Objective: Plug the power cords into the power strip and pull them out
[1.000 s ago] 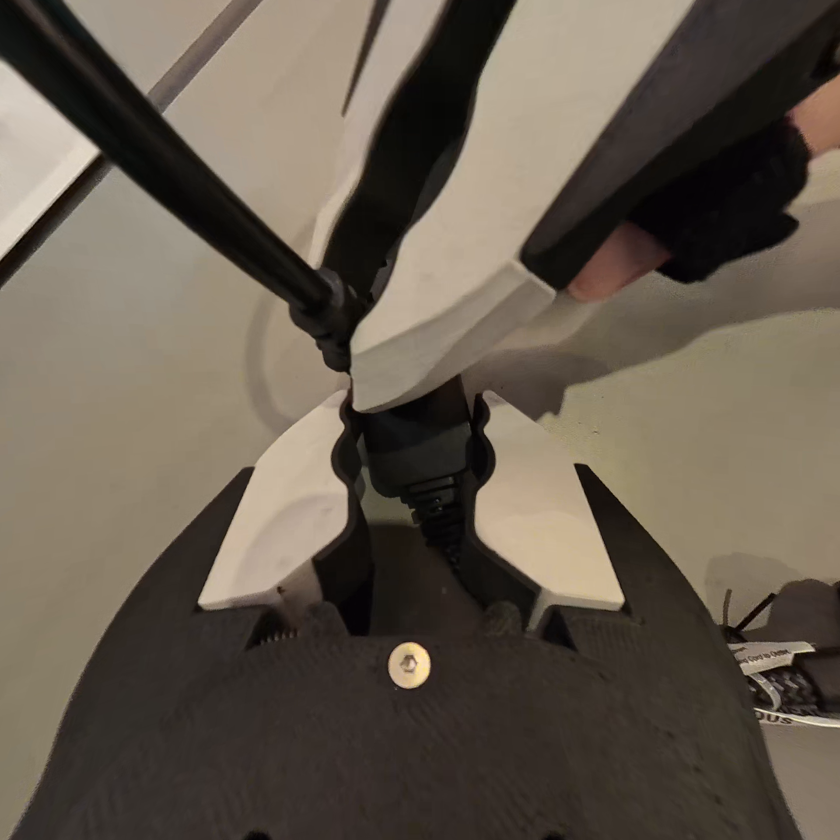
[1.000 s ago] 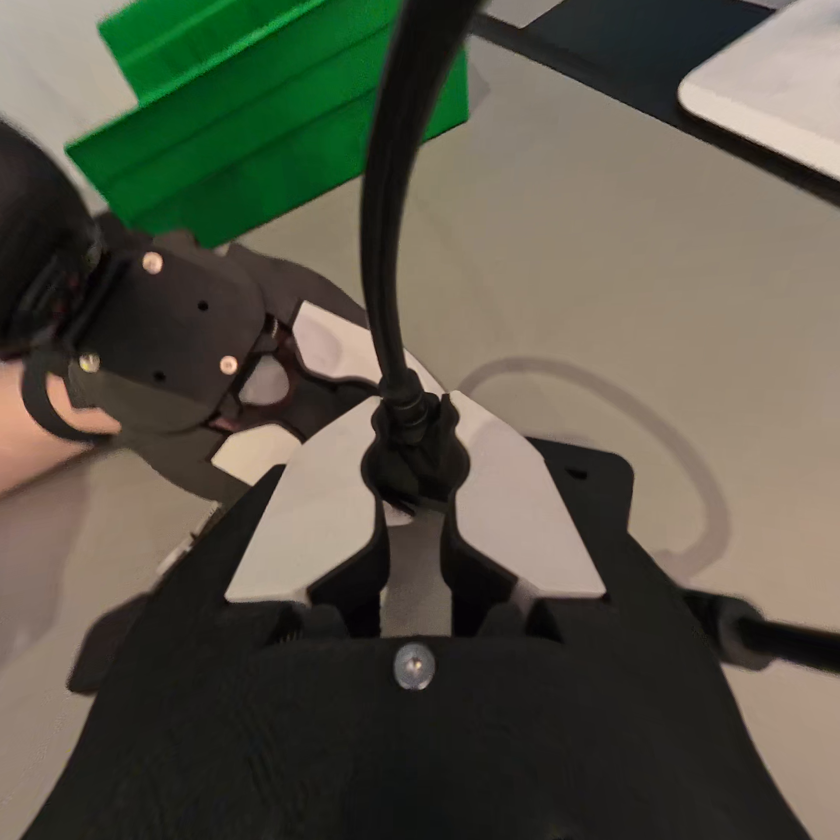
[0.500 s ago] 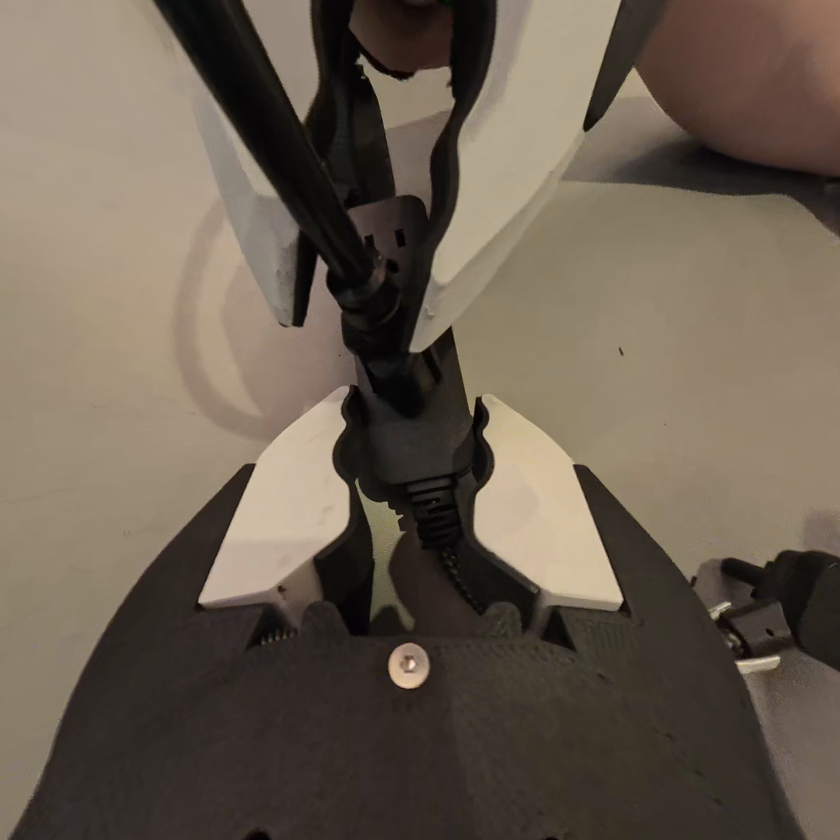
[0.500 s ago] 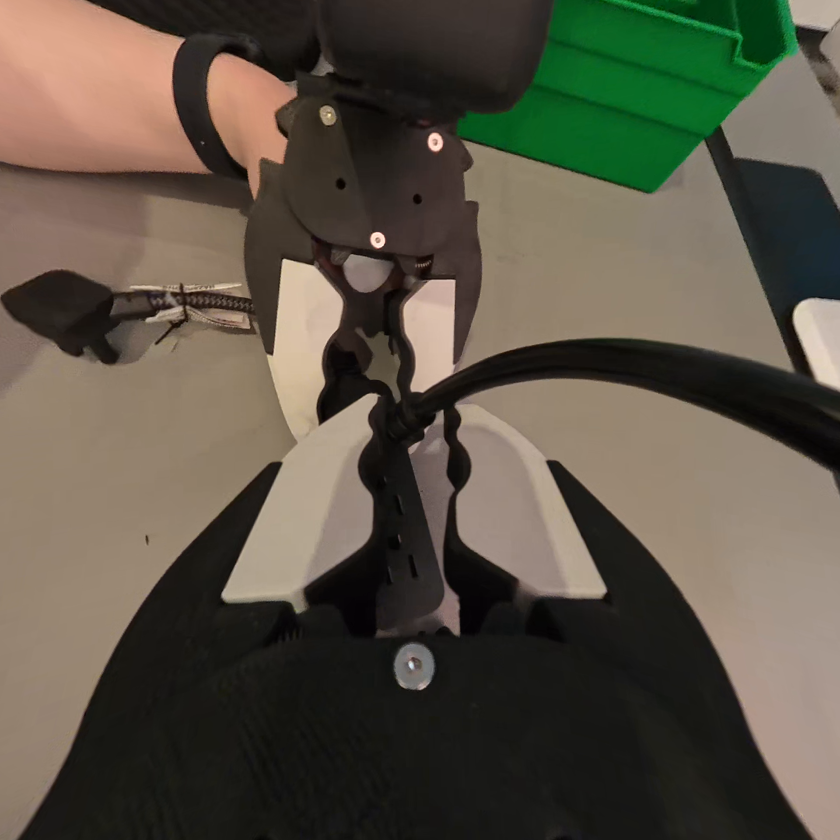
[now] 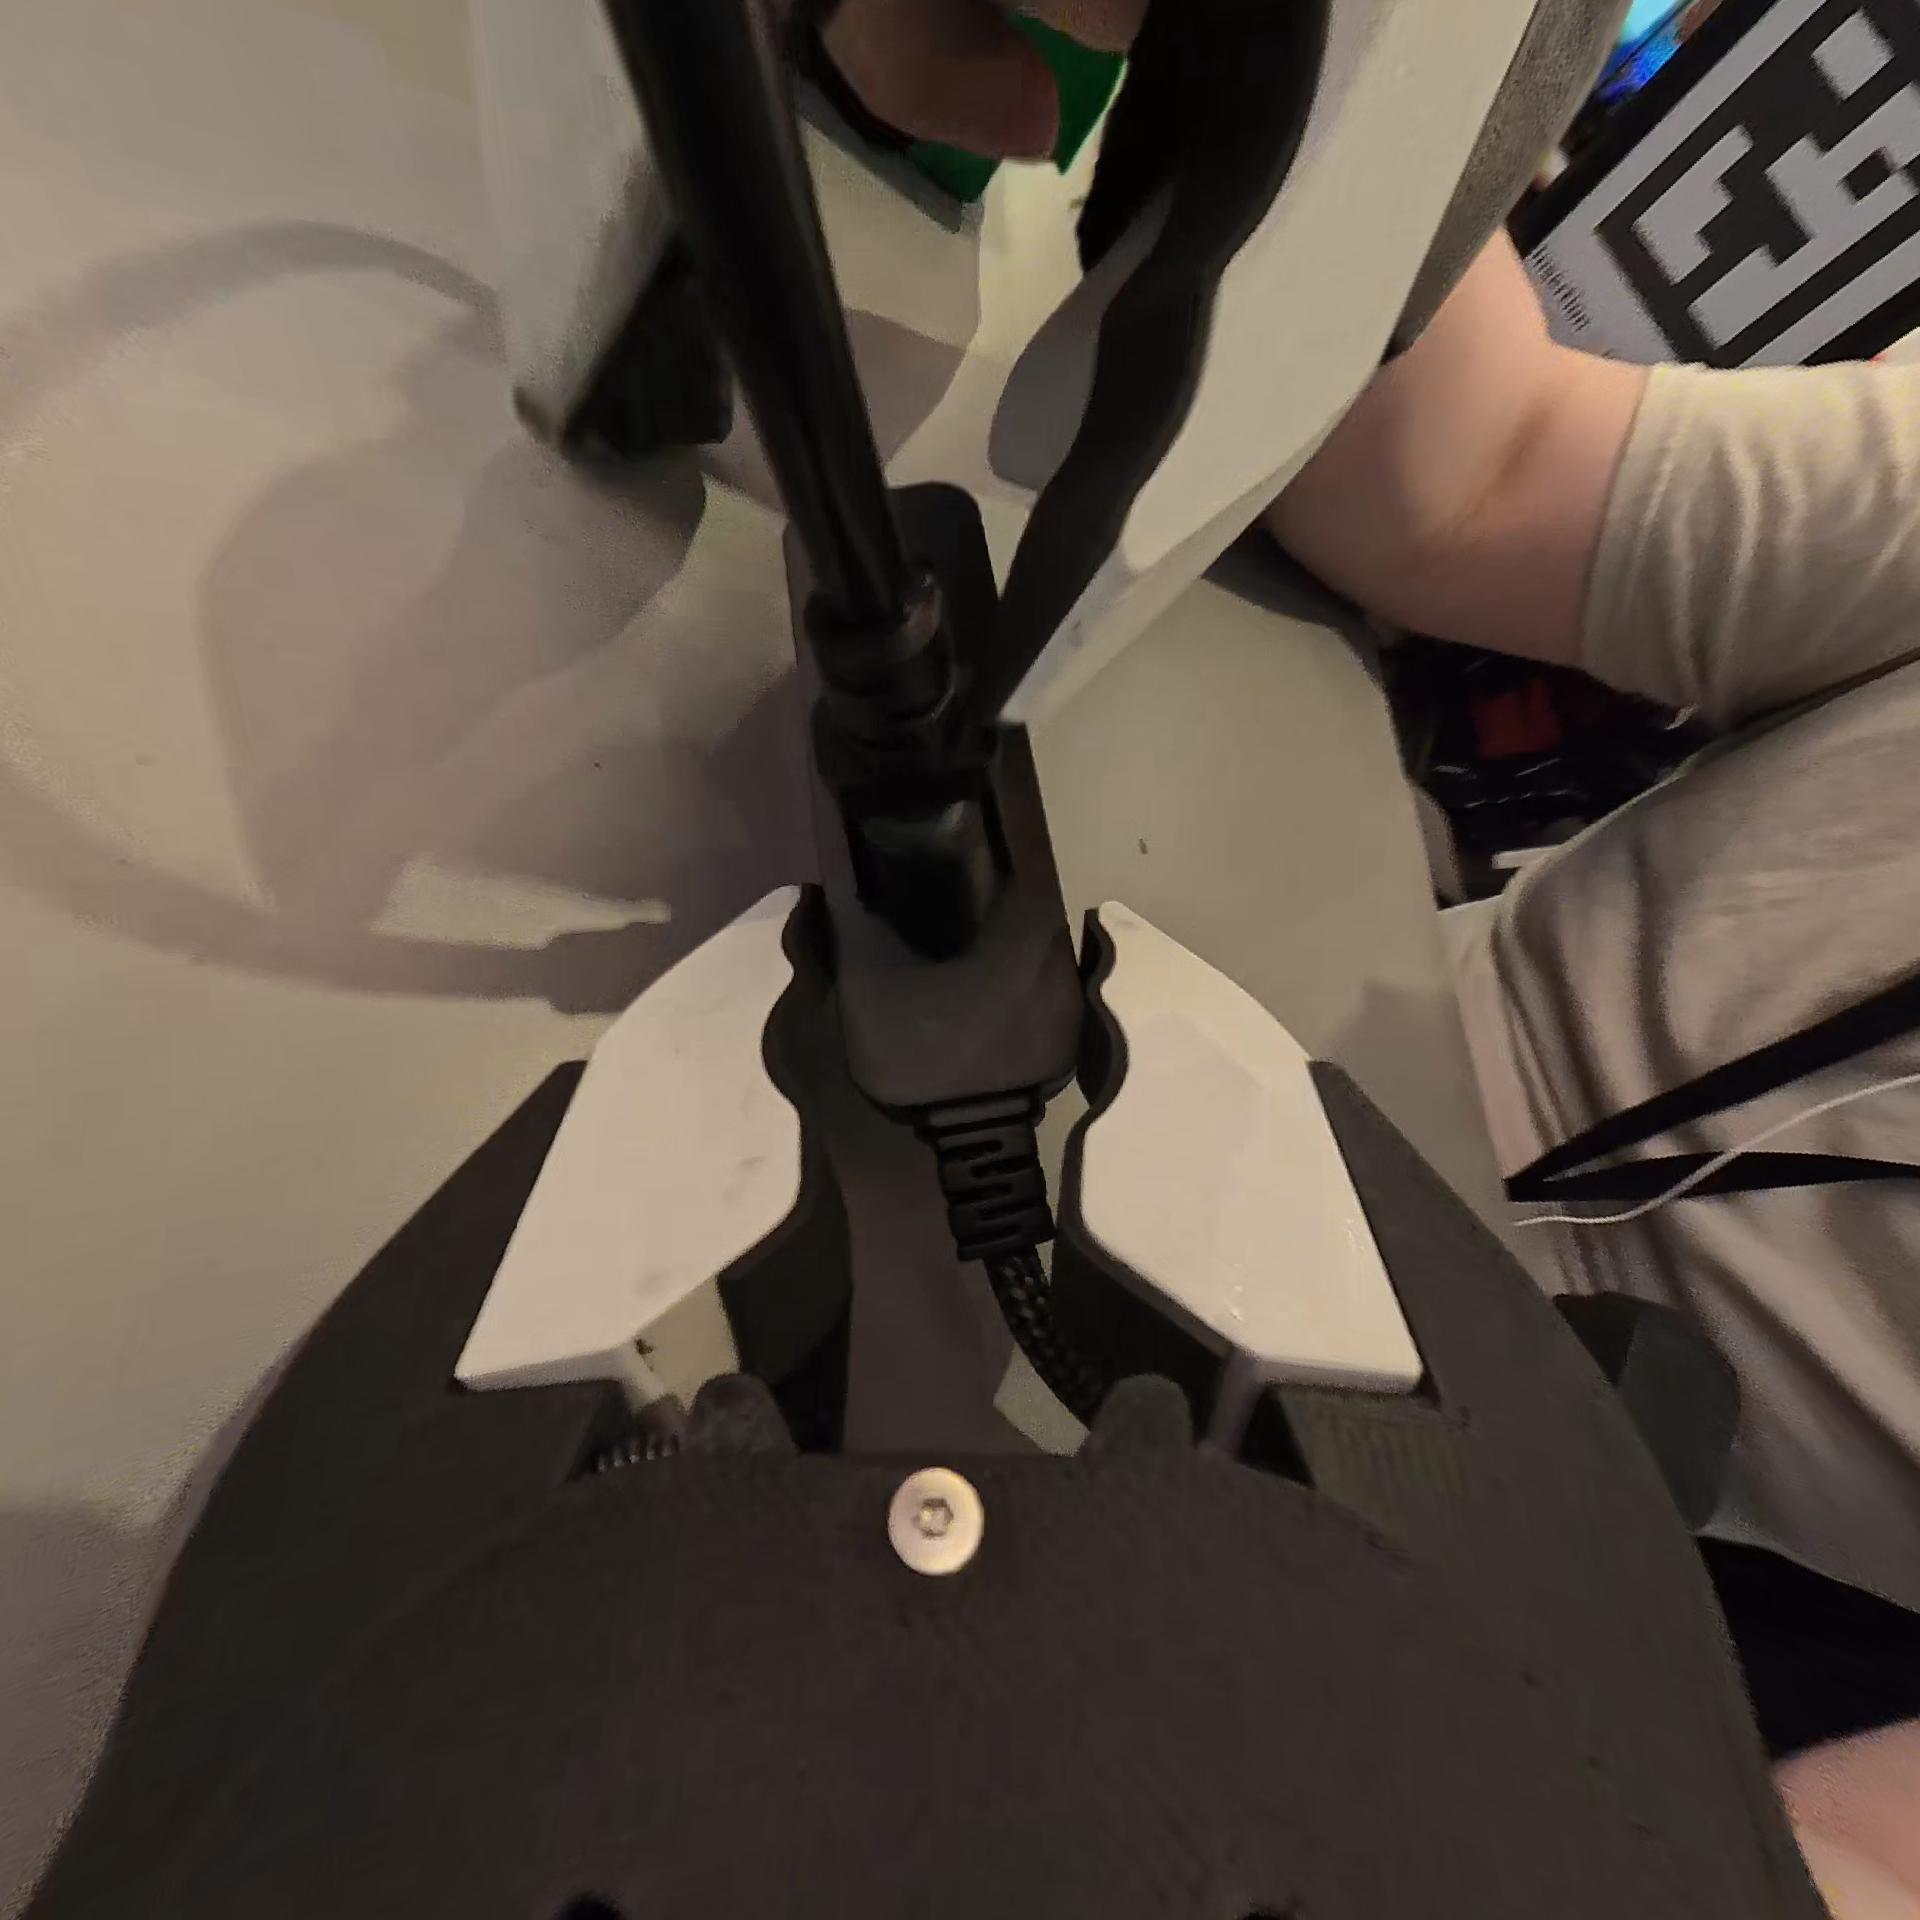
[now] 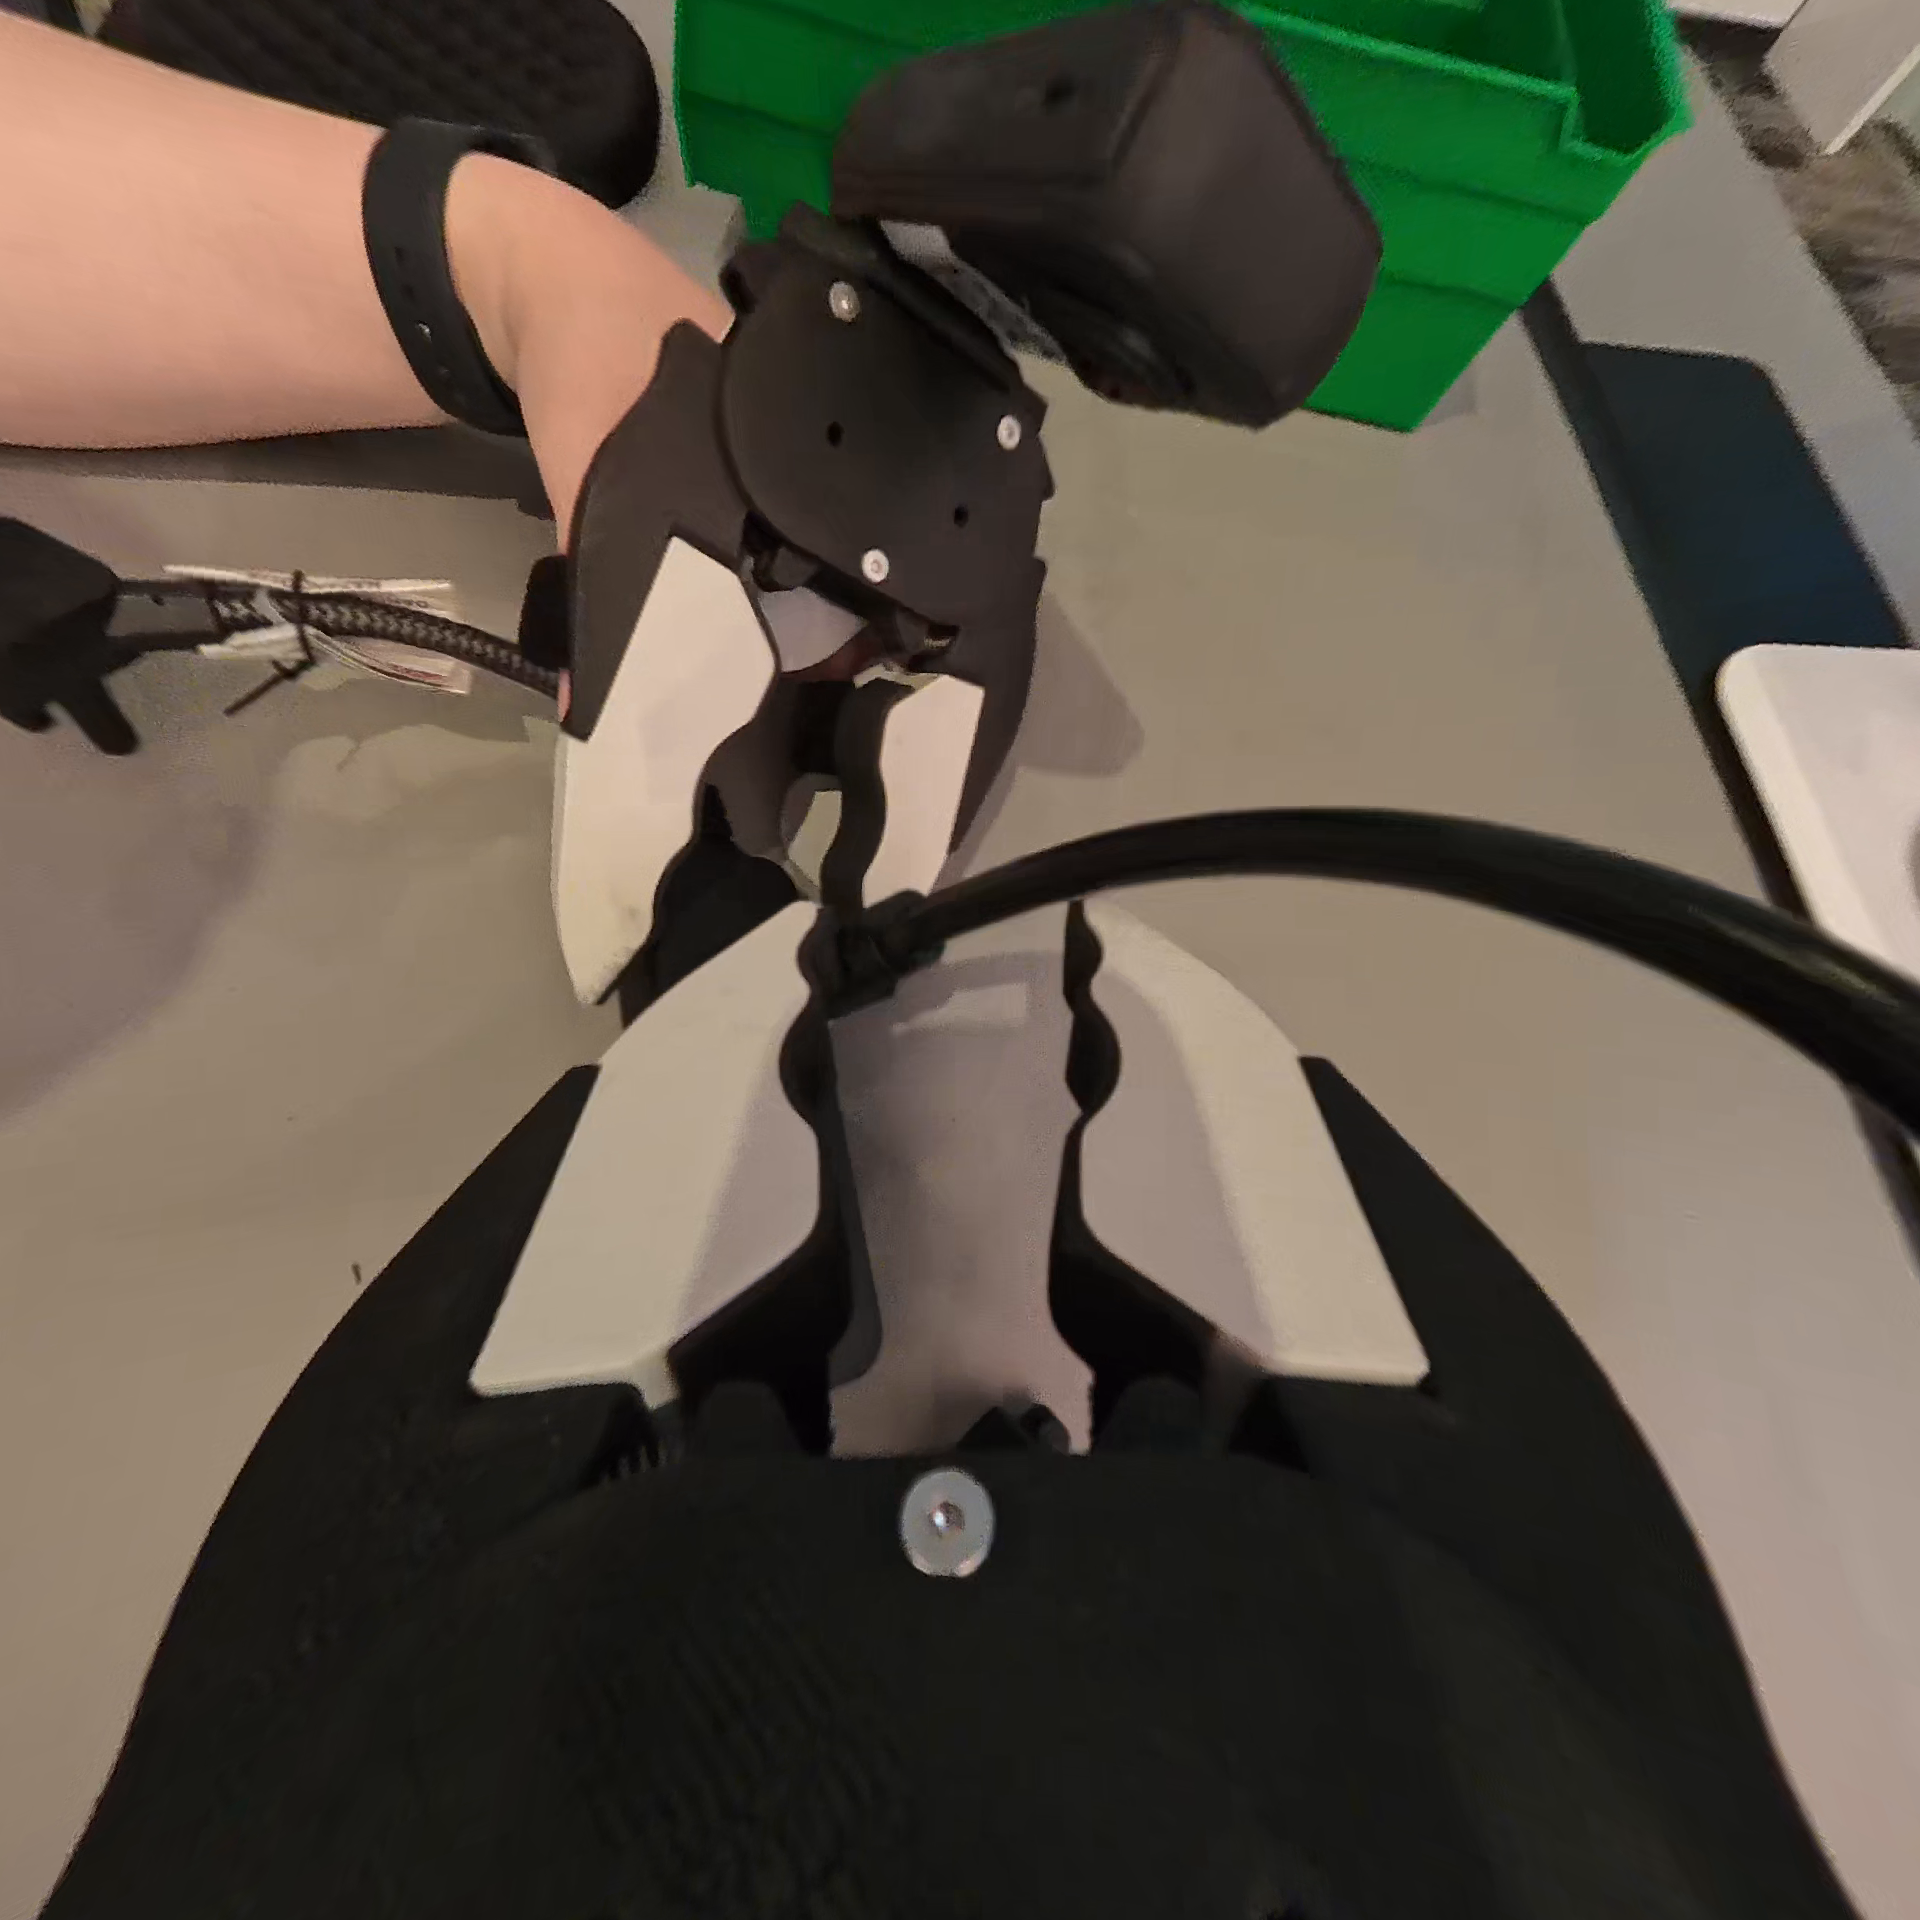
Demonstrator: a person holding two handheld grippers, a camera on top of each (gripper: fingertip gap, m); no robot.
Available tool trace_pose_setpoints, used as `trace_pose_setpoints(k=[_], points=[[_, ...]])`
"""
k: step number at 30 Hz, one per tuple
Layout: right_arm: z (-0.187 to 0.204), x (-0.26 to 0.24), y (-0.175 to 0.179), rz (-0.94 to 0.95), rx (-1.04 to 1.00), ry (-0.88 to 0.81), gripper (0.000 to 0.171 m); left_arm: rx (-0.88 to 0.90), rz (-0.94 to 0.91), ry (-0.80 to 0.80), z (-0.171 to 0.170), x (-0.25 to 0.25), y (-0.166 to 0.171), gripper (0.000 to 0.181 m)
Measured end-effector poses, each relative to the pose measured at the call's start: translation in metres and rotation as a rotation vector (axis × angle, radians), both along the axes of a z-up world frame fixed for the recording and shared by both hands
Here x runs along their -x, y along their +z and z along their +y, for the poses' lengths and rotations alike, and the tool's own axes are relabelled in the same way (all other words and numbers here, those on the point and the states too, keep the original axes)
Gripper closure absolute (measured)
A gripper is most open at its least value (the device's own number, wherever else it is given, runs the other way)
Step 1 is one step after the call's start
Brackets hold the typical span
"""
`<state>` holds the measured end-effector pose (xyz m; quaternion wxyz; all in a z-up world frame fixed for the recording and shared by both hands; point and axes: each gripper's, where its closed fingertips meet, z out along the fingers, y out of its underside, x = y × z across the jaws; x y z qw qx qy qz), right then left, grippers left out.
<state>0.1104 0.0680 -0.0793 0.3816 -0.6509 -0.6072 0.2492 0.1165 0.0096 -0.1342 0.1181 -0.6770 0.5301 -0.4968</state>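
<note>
My left gripper (image 5: 940,914) is shut on the end of a small black power strip (image 5: 956,1018), whose braided cord (image 5: 1023,1309) runs back between the fingers. A black plug (image 5: 914,831) on a thick black cord (image 5: 790,260) sits in the strip. My right gripper (image 6: 940,925) is open around the plug (image 6: 857,961), which lies against its left finger. The strip (image 6: 847,1195) shows edge-on between its fingers. The right gripper's white fingers (image 5: 1195,468) stand apart on either side of the cord. The left gripper (image 6: 748,914) faces the right one.
A green bin (image 6: 1455,156) stands at the back of the grey table (image 6: 1299,623). The braided cord (image 6: 416,634) with white tags leads left to a black plug (image 6: 52,634). A white object (image 6: 1829,790) and a dark mat (image 6: 1714,488) lie at the right. The person's arm (image 5: 1455,499) is close.
My right gripper's jaws have opened and let go of the plug, which stays in the strip. My left gripper still holds the strip, and its view has swung toward the person.
</note>
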Motion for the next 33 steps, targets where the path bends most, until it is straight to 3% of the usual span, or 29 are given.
trace_pose_setpoints(k=[4,10,13,17,21,27,31,33], points=[[-0.002,-0.012,0.005,-0.059,-0.081,-0.001,0.12,0.076,-0.011,0.023,0.002,0.003,0.002,0.136],[-0.002,-0.008,-0.006,-0.122,-0.351,0.044,0.124,0.091,-0.015,0.028,0.003,0.003,0.003,0.137],[-0.001,-0.003,0.005,0.039,-0.446,0.046,0.141,0.104,-0.017,0.029,0.003,0.004,0.003,0.137],[-0.012,0.001,0.014,0.23,-0.363,0.086,0.147,0.165,-0.026,0.032,0.003,0.007,0.005,0.137],[-0.012,0.007,-0.001,0.202,-0.373,0.106,0.15,0.183,-0.026,0.032,0.003,0.007,0.006,0.137],[-0.014,0.009,-0.009,0.203,-0.353,0.119,0.155,0.075,0.032,0.027,0.001,0.008,0.0,0.137],[-0.02,0.013,-0.012,0.2,-0.482,0.146,0.154,-0.083,0.153,0.028,0.002,0.013,-0.011,0.137],[-0.02,0.013,-0.012,0.202,-0.515,0.142,0.155,-0.083,0.145,0.041,0.003,0.013,-0.011,0.136]])
